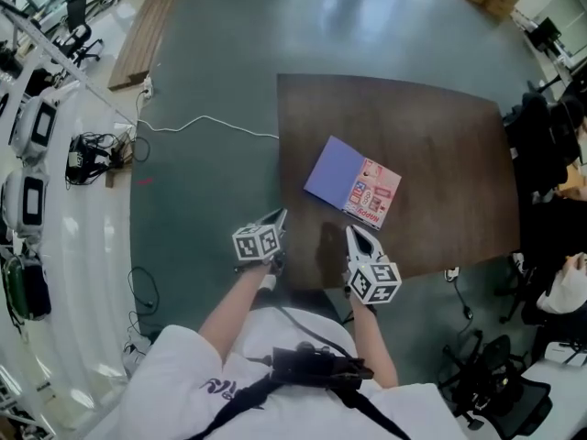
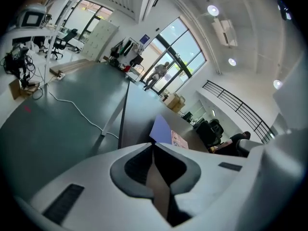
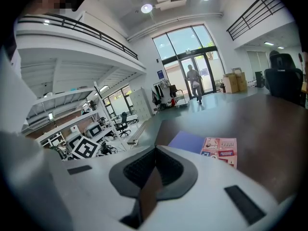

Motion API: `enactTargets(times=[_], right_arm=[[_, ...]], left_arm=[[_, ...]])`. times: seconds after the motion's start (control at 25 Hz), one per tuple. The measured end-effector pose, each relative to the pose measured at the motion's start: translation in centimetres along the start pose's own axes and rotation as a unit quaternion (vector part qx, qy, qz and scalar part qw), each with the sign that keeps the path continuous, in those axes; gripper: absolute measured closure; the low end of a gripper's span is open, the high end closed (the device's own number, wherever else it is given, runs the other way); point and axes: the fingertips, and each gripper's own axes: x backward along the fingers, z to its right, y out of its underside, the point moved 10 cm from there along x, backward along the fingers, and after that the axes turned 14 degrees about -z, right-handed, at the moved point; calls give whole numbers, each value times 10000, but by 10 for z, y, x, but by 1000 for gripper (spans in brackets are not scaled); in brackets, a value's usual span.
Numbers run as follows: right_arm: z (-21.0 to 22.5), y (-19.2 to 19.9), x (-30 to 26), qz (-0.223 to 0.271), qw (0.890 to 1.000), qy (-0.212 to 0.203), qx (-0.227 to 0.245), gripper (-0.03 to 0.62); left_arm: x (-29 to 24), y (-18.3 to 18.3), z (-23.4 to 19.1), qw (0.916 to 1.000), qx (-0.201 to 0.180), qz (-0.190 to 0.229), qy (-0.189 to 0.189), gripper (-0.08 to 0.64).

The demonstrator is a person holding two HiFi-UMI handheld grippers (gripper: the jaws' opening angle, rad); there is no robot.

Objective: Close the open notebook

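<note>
Lying spread open and flat near the middle of the table [image 1: 440, 136]: the notebook [image 1: 353, 188], purple half to the left, pink printed half to the right. Short of it, at the near edge: left gripper [image 1: 281, 215] and right gripper [image 1: 352, 231], both closed on nothing. Probably the approach step. Next: reach in, catch one half's outer edge, fold it over.

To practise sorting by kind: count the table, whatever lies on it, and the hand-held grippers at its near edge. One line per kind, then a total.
table: 1
notebook: 1
grippers: 2, the left gripper and the right gripper
Total: 4
</note>
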Motion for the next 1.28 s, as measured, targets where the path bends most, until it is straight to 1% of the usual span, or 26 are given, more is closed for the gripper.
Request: enactTargets(times=[0.2,0.44,0.56,0.72,0.96,1.12,1.28], right_arm=[[8,3,2,-75,9999,72,-47,589],[18,4,4,-116,9997,176,-118,589],[23,7,7,-149,9995,235,-170,589],[30,10,12,-154,9991,294,-247,589],[41,14,18,-148,9986,394,-332,589],[46,14,20,-140,9984,415,-357,589],[45,14,19,-151,9986,371,-340,589]], left_arm=[[-36,-2,11,9990,119,-219,381,554],[-77,-19,9,9989,196,-354,255,551],[-94,-29,7,9984,305,-393,264,551],[-110,-38,5,9972,562,-379,305,551],[-119,-38,-2,9924,1119,-337,380,551],[-117,-34,-2,9898,1337,-309,385,551],[-118,-30,-2,9871,1500,-279,480,551]])
